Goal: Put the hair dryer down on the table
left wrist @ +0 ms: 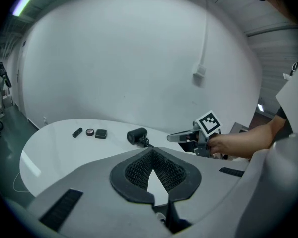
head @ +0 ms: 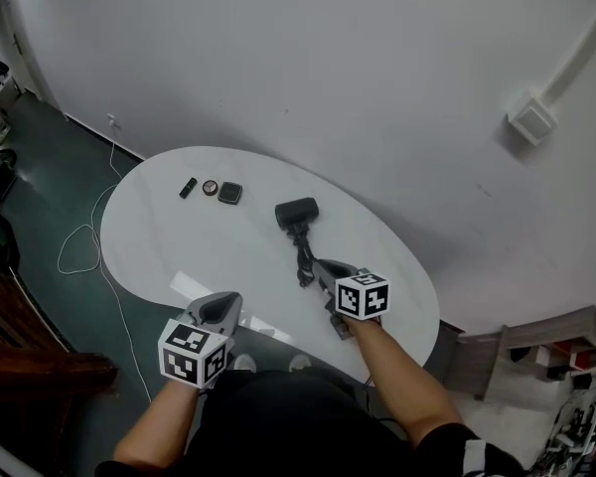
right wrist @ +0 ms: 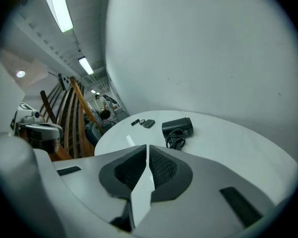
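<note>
Tabletop [head: 179, 256] is holding the hair dryer [head: 297, 213]; left gripper [head: 222, 308] and right gripper [head: 324, 265] are hovering shut, empty, the right risking snagging the cord [head: 304, 262].

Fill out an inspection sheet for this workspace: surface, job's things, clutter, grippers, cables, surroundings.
Surface: white oval table, glossy.
Job's things: black hair dryer lies on the table, in neither gripper.
Clutter: black stick, round compact and black case in a row near the far edge.
Grippers: left gripper jaws together, empty; right gripper jaws together, empty.
Cables: dryer cord bundled on the table by the handle; white cable loops on the floor.
Surroundings: white wall with a wall box; dark green floor.
</note>
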`<control>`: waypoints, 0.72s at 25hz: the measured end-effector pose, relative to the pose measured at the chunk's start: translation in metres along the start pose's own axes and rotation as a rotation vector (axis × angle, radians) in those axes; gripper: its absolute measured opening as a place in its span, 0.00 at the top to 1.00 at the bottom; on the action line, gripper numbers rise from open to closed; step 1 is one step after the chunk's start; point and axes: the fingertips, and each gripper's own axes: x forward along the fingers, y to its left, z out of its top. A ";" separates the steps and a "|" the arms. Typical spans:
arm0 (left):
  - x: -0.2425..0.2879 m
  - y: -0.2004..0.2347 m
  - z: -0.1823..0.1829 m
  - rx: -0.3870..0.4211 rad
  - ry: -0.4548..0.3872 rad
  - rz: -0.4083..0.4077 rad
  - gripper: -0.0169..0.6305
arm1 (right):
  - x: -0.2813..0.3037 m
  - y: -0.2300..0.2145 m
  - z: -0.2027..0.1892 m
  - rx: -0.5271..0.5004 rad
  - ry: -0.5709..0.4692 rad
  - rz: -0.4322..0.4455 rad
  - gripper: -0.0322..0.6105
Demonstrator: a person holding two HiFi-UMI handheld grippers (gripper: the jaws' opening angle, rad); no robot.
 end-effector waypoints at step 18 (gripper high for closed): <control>0.035 -0.049 0.012 0.173 0.018 -0.147 0.96 | -0.145 0.056 0.018 -0.013 -0.302 0.004 0.94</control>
